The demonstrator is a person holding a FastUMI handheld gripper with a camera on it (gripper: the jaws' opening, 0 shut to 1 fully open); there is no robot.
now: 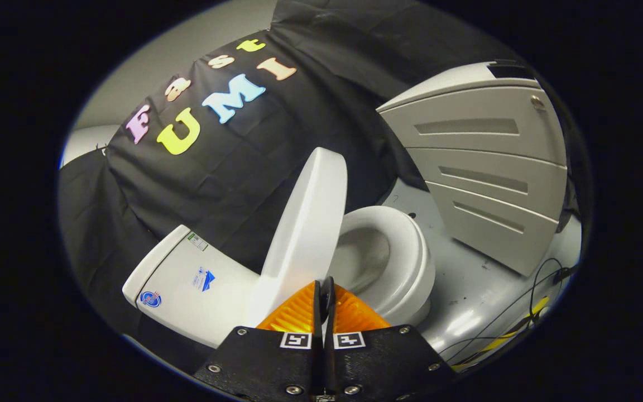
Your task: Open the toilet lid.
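A white toilet stands just ahead of my fingers, seen at a tilt. Its lid (310, 223) is raised and stands nearly upright between the tank (187, 285) and the open seat and bowl (394, 257). My gripper (325, 286) is shut, its fingers pressed together with nothing visible between them. The fingertips sit right at the lid's near edge, on the bowl side; I cannot tell whether they touch it.
A grey cabinet (489, 167) with three recessed drawer fronts stands beyond the bowl. Black and yellow cables (522, 315) trail over the grey floor (466, 285) beside it. The black cloth wall hangs behind the tank.
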